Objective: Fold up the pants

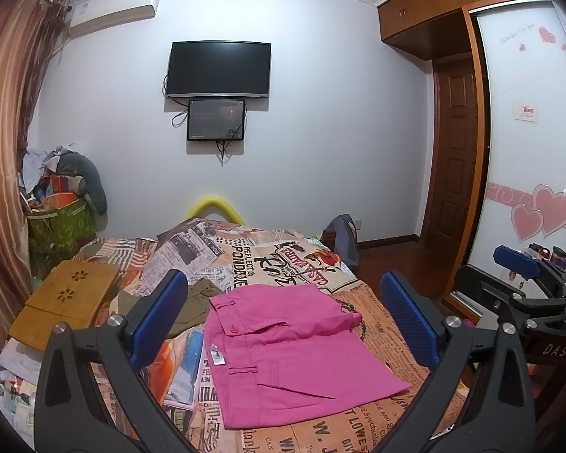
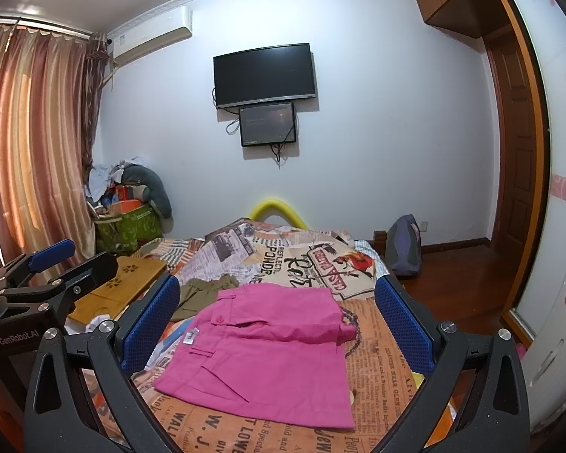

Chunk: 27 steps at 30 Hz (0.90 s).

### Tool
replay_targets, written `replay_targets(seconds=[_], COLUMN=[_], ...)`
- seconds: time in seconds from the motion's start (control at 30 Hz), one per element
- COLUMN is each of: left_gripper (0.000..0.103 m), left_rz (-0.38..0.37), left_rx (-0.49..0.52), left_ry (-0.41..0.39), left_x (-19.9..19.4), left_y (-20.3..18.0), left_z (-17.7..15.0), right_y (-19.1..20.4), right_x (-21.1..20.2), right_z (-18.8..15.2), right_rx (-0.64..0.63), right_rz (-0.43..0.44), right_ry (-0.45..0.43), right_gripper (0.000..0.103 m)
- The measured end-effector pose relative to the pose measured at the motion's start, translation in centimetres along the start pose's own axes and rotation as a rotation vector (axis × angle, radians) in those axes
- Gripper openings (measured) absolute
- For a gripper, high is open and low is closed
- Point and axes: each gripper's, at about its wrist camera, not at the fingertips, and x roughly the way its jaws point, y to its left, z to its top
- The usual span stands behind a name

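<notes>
Both sets of jaws stand wide apart and hold nothing: the left gripper (image 1: pixel 283 317) and the right gripper (image 2: pixel 277 321) each hover above the bed (image 2: pixel 381 343) with the pink pants (image 1: pixel 294 351) lying between their blue pads, apart from the cloth. The pants lie on the newspaper-print bedspread in a compact, roughly rectangular shape, waistband and white label toward the left, with a fold line running across the middle; to my eye they look folded at least once already, so what remains is likely a last fold or a tidy-up. The main risk from here is a shallow pinch: if the jaws close on the top layer alone, the layers could slide apart and the stack would open instead of folding. A pinch set too deep could catch the bedspread along with the pants and drag both. A dark chain-like cord (image 2: pixel 352 328) lies just beside the right edge of the pants, seemingly touching it, and could snag in the right jaws or get folded into the cloth. An olive-green garment (image 2: pixel 203 294) lies just beside the far left corner of the pants, close enough to be caught up by the left jaws. Farther left a wooden lap tray (image 1: pixel 68 302) rests on the bed, well apart from the pants, and should not hinder. The bedspread itself is rumpled at the far end, which leaves little flat room beyond the pants.
</notes>
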Motion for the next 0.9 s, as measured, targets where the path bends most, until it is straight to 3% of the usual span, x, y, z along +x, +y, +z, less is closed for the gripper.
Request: replay_targets(seconds=[0.4, 0.67, 0.8, 0.9], left_gripper=[0.103, 0.103, 0.085, 0.081], left_rz=[0.002, 0.056, 0.094, 0.085], left_rx=[-0.017, -0.045, -0.018, -0.026], left_ry=[0.021, 0.181, 0.311, 0.401], left_x=[1.8, 8.7, 12.7, 14.9], left_y=[1.2, 5.0, 7.1, 8.6], left_z=[-0.9, -2.7, -5.2, -7.5], right_y=[-1.9, -6.3, -8.3, -9.2], right_x=[2.4, 7.4, 9.9, 11.5], right_z=[-1.0, -3.5, -5.7, -7.8], right_rx=[0.018, -0.004, 0.026, 0.022], right_rz=[-0.034, -0.109, -0.091, -0.074], right_ry=[0.047, 0.191, 0.302, 0.396], right_gripper=[0.103, 0.103, 0.091, 0.088])
